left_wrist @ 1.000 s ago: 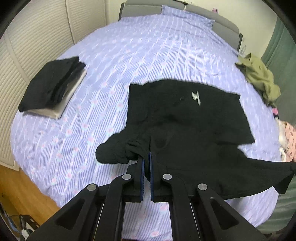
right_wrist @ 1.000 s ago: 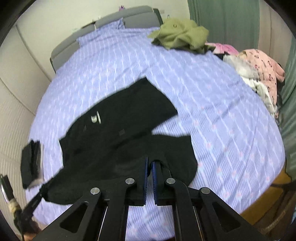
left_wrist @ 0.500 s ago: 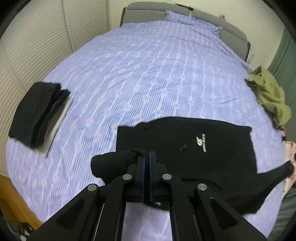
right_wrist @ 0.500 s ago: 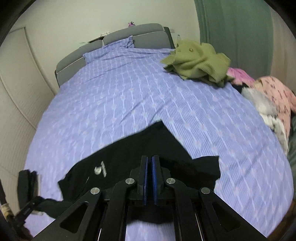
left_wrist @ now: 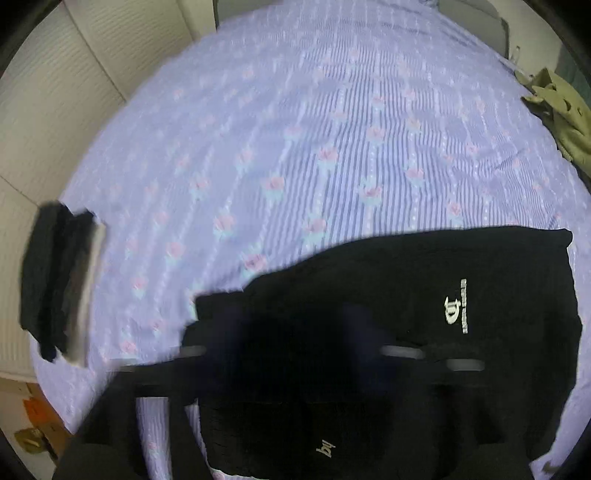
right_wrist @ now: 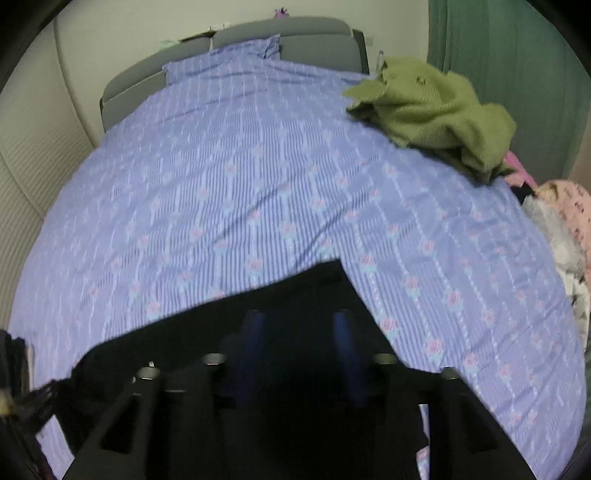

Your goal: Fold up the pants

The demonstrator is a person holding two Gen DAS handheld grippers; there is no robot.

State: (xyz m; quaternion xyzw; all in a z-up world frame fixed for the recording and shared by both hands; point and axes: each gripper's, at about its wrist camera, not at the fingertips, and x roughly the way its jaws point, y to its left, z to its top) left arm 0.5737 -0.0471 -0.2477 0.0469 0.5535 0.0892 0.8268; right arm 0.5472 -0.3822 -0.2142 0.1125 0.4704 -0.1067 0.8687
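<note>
Bed [right_wrist: 258, 177]: fills both views under a lilac striped cover with small pink flowers; grey headboard [right_wrist: 295, 33] at the far end; pale louvred doors [left_wrist: 92, 74] on one side, green curtain [right_wrist: 517, 74] on the other.
Pants [left_wrist: 424, 295]: black; spread flat on the near part of the cover; a white logo [left_wrist: 456, 306] faces up on the far layer, and a second small white mark [left_wrist: 325, 450] shows on the layer nearest the left camera; in the right wrist view one straight corner [right_wrist: 332, 269] points up the bed.
Left gripper [left_wrist: 291, 332]: heavily blurred; the two fingers appear spread wide, directly over the black cloth; whether they touch it cannot be told.
Right gripper [right_wrist: 299, 332]: blue-padded fingers [right_wrist: 253, 332] stand well apart, nothing between them; the black fabric lies beneath and in front of the tips.
Olive garment [right_wrist: 436, 110]: crumpled at the far right edge of the bed.
Pink and white clothes [right_wrist: 565, 221]: heaped at the right edge, nearer than the olive one.
Folded dark stack [left_wrist: 55, 280]: at the left edge of the bed, well apart from the pants.
</note>
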